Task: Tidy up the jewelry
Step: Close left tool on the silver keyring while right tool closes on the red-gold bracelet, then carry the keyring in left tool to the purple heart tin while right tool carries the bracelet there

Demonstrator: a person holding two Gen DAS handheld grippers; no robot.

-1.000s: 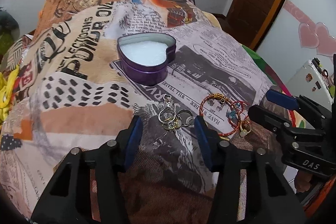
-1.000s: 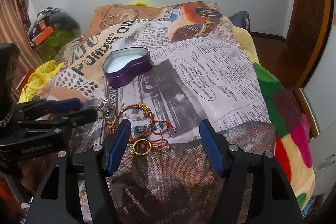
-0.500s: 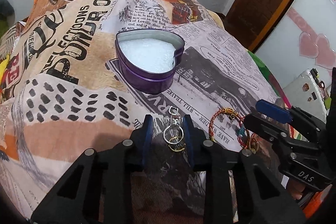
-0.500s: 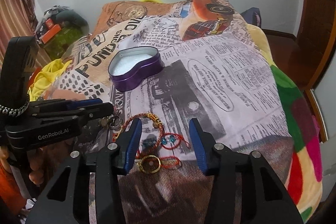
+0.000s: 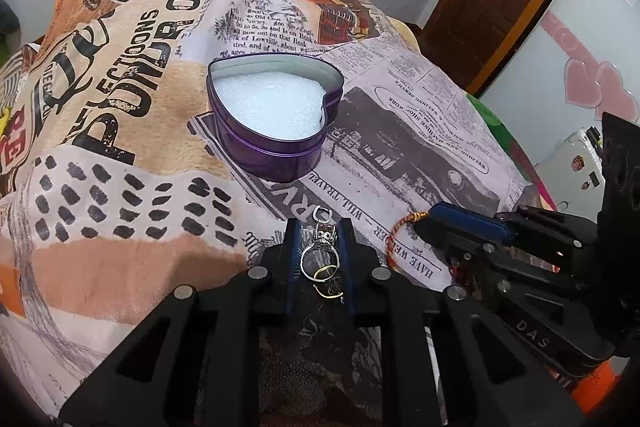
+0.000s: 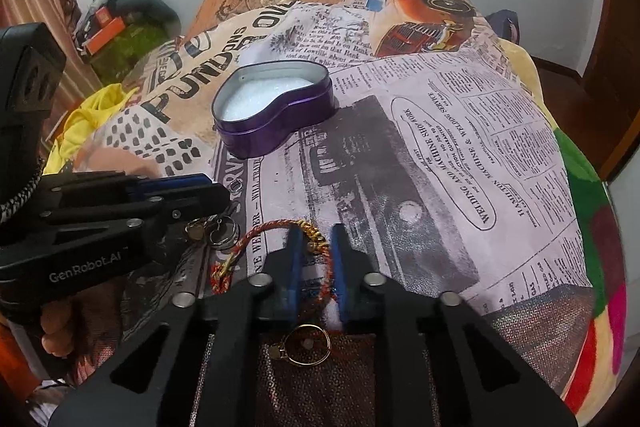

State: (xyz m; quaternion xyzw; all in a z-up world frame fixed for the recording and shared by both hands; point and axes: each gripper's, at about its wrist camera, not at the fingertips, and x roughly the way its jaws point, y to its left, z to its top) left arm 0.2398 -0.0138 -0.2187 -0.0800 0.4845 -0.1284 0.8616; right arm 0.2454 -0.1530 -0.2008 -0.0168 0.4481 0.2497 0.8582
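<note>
While the left gripper [image 5: 319,239] jaws clench the rings [image 5: 320,261] at lower centre of its frame, the right gripper [image 6: 313,247] jaws clench the bracelet [image 6: 256,239]; the purple heart tin [image 5: 276,115] sits above, on the bed [image 5: 120,147]

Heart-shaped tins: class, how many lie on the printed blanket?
1. The purple heart-shaped metal tin sits open on the newspaper-print blanket, beyond the left gripper and right gripper. None appears hidden.
</note>
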